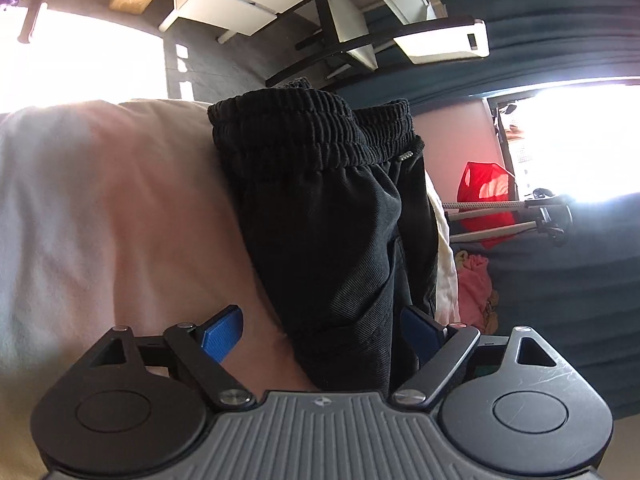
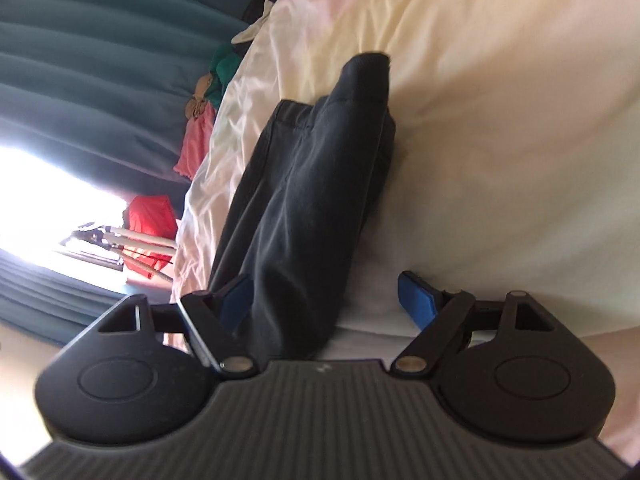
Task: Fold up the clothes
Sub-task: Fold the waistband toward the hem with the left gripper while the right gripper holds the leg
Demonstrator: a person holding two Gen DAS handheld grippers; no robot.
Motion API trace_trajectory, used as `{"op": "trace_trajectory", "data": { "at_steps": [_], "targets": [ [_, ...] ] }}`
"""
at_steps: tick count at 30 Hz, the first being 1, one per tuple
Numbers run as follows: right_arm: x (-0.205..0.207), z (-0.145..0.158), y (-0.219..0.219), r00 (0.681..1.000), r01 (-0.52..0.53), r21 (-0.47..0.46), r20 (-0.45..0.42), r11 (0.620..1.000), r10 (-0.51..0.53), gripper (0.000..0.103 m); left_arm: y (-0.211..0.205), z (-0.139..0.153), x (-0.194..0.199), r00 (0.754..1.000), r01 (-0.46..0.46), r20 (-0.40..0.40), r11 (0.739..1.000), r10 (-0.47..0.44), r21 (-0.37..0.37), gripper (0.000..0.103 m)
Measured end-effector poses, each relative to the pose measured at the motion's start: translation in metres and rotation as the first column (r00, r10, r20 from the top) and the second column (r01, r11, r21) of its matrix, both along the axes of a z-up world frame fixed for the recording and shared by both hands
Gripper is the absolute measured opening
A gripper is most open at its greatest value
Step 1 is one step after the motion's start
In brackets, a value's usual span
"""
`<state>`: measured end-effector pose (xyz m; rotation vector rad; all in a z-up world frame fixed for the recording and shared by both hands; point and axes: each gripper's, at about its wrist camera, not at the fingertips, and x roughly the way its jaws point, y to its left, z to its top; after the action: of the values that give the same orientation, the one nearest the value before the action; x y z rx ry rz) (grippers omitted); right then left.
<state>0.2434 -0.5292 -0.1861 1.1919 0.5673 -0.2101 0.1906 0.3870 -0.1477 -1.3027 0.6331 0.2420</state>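
While both sets of jaws stand spread wide, black pants (image 1: 328, 216) lie on the cream bed sheet (image 1: 120, 208), running toward 12 o'clock between left gripper (image 1: 322, 330) and right gripper (image 2: 326, 298) fingers.

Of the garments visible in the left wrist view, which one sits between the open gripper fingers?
The black pants with the ribbed elastic waistband, lying on the cream sheet. The pink garment lies off to the side, beyond the left gripper.

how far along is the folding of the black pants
Partly done, it seems: the black pants already lie doubled lengthwise on the cream sheet, waistband at the far end. In hand: left gripper and right gripper are both open, straddling the cloth without clamping it. Left: probably folding the length over.
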Motion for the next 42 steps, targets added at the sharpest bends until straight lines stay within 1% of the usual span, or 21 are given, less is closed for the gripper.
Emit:
{"op": "trace_trajectory", "data": {
  "at_steps": [1, 4, 6, 7, 8, 9, 11, 12, 13, 14, 16, 19, 22, 23, 26, 29, 31, 34, 37, 39, 42],
  "targets": [
    [0.007, -0.001, 0.004, 1.0, 0.001, -0.025, 0.014, 1.0, -0.001, 0.082, 0.0, -0.006, 0.007, 1.0, -0.011, 0.017, 1.0, 0.011, 0.0, 0.086],
    [0.038, -0.005, 0.011, 0.997, -0.017, -0.062, 0.07, 0.998, 0.021, 0.081, -0.001, -0.014, 0.033, 0.997, -0.064, 0.047, 0.995, 0.061, 0.071, 0.089],
    [0.06, -0.006, 0.014, 0.994, -0.035, -0.088, 0.101, 0.996, 0.044, 0.071, -0.005, -0.011, 0.053, 0.996, -0.082, 0.032, 0.988, 0.079, 0.134, 0.088],
    [0.069, -0.008, 0.015, 0.994, -0.043, -0.099, 0.096, 0.994, 0.053, 0.067, -0.007, -0.01, 0.063, 0.996, -0.09, 0.022, 0.982, 0.087, 0.167, 0.087],
    [0.079, -0.01, 0.015, 0.994, -0.051, -0.11, 0.092, 0.993, 0.061, 0.057, -0.006, -0.008, 0.068, 0.995, -0.1, 0.01, 0.98, 0.1, 0.175, 0.086],
    [0.086, -0.012, 0.013, 0.996, -0.04, -0.118, 0.077, 0.992, 0.049, 0.039, -0.006, -0.006, 0.072, 0.994, -0.11, -0.003, 0.978, 0.113, 0.177, 0.084],
    [0.089, -0.012, 0.01, 0.997, -0.009, -0.106, 0.08, 0.994, 0.018, 0.026, -0.004, -0.002, 0.081, 0.99, -0.132, -0.029, 0.974, 0.139, 0.182, 0.063],
    [0.089, -0.01, 0.01, 0.997, 0.004, -0.107, 0.083, 0.994, 0.005, 0.019, -0.003, 0.0, 0.085, 0.987, -0.142, -0.042, 0.972, 0.152, 0.185, 0.056],
    [0.089, -0.008, 0.009, 0.996, 0.017, -0.107, 0.086, 0.994, -0.008, 0.016, -0.002, 0.002, 0.089, 0.985, -0.153, -0.055, 0.97, 0.166, 0.188, 0.043],
    [0.09, -0.007, 0.009, 0.996, 0.03, -0.107, 0.089, 0.994, -0.021, 0.014, -0.001, 0.007, 0.089, 0.985, -0.147, -0.058, 0.971, 0.16, 0.189, 0.035],
    [0.085, 0.008, 0.01, 0.994, 0.042, -0.129, 0.104, 0.991, -0.029, 0.012, 0.003, 0.018, 0.087, 0.988, -0.128, -0.061, 0.973, 0.141, 0.19, 0.025],
    [0.076, 0.034, 0.011, 0.991, 0.052, -0.153, 0.129, 0.987, -0.032, 0.011, 0.01, 0.05, 0.076, 0.992, -0.113, -0.03, 0.976, 0.121, 0.187, 0.018],
    [0.058, 0.059, 0.01, 0.989, 0.062, -0.171, 0.147, 0.983, -0.036, 0.011, 0.011, 0.078, 0.061, 0.995, -0.103, 0.028, 0.975, 0.099, 0.196, 0.016],
    [0.051, 0.067, 0.01, 0.988, 0.066, -0.174, 0.152, 0.983, -0.039, 0.011, 0.012, 0.084, 0.054, 0.995, -0.096, 0.035, 0.976, 0.09, 0.197, 0.016],
    [0.021, 0.079, 0.006, 0.987, 0.096, -0.167, 0.143, 0.981, -0.072, 0.01, 0.02, 0.096, 0.023, 0.995, -0.098, 0.043, 0.983, 0.093, 0.154, 0.015],
    [-0.015, 0.076, 0.0, 0.992, 0.098, -0.133, 0.095, 0.986, -0.086, 0.01, 0.029, 0.105, -0.015, 0.996, -0.089, 0.027, 0.987, 0.086, 0.135, 0.015],
    [-0.041, 0.071, -0.003, 0.994, 0.091, -0.119, 0.074, 0.989, -0.083, 0.01, 0.035, 0.109, -0.039, 0.997, -0.074, 0.012, 0.988, 0.073, 0.137, 0.015],
    [-0.076, 0.056, -0.002, 0.994, 0.099, -0.088, 0.043, 0.991, -0.095, 0.01, 0.032, 0.113, -0.081, 1.0, -0.028, -0.005, 0.971, 0.029, 0.238, 0.015],
    [-0.103, 0.04, -0.004, 0.994, 0.113, -0.046, 0.016, 0.993, -0.112, 0.01, 0.031, 0.104, -0.12, 0.999, -0.037, -0.027, 0.984, 0.043, 0.174, 0.015],
    [-0.114, 0.03, -0.006, 0.994, 0.112, -0.027, -0.001, 0.993, -0.112, 0.011, 0.031, 0.097, -0.134, 0.999, -0.014, -0.045, 0.982, 0.023, 0.189, 0.015],
    [-0.122, 0.017, -0.008, 0.995, 0.096, -0.024, 0.005, 0.995, -0.096, 0.011, 0.038, 0.074, -0.144, 0.998, 0.018, -0.058, 0.985, -0.008, 0.173, 0.016]
  ]
}}
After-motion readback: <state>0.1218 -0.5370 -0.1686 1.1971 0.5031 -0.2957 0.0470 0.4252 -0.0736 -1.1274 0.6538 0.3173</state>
